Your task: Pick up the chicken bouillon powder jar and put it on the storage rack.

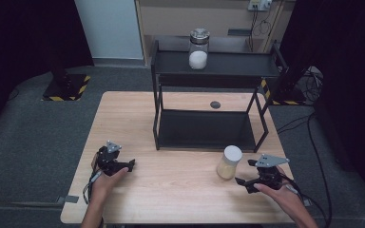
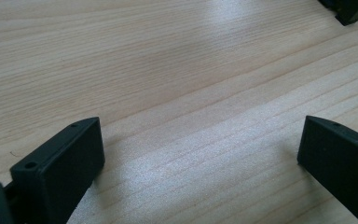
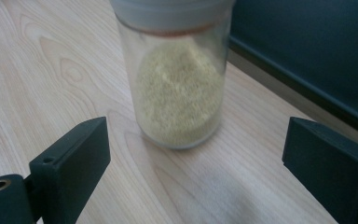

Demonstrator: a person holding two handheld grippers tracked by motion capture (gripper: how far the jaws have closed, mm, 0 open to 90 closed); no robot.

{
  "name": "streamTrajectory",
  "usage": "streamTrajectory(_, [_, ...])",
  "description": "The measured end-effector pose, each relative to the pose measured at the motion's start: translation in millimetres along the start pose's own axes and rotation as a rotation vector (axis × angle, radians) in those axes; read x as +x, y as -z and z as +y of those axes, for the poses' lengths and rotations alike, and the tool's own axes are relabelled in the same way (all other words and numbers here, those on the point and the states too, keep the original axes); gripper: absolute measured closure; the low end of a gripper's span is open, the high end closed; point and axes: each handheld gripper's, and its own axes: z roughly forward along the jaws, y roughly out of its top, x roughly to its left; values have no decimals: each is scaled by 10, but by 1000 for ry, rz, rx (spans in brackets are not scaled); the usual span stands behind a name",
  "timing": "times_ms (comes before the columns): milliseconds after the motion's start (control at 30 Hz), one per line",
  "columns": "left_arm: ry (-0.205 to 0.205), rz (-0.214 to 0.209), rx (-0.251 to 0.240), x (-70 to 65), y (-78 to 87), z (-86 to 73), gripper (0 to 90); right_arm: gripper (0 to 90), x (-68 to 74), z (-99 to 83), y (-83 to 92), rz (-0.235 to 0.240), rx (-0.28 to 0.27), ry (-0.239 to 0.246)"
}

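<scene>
Both grippers sit low over the wooden table (image 1: 180, 185), jaws wide apart and holding nothing. The right gripper (image 1: 249, 172) points at a white-lidded jar (image 1: 229, 162) of yellowish grains, standing just at its 10 o'clock. The left gripper (image 1: 126, 166) faces bare wood. A second jar (image 1: 198, 48) is on the black shelf (image 1: 228, 66) at 12 o'clock.

My left gripper (image 1: 123, 166) low on table (image 1: 171, 190) | my right gripper (image 1: 247, 173) spread beside jar (image 1: 229, 162) | second jar (image 1: 198, 48) atop rack (image 1: 209, 71)
</scene>
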Motion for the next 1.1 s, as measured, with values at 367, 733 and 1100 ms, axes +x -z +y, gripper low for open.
streamTrajectory(367, [-1,0,1,1,0,1,0,97,16,92,-53,9,-39,8])
streamTrajectory(733, [-1,0,1,1,0,1,0,127,39,146,-123,10,-62,8])
streamTrajectory(1100, [-1,0,1,1,0,1,0,235,68,178,-202,10,-124,1])
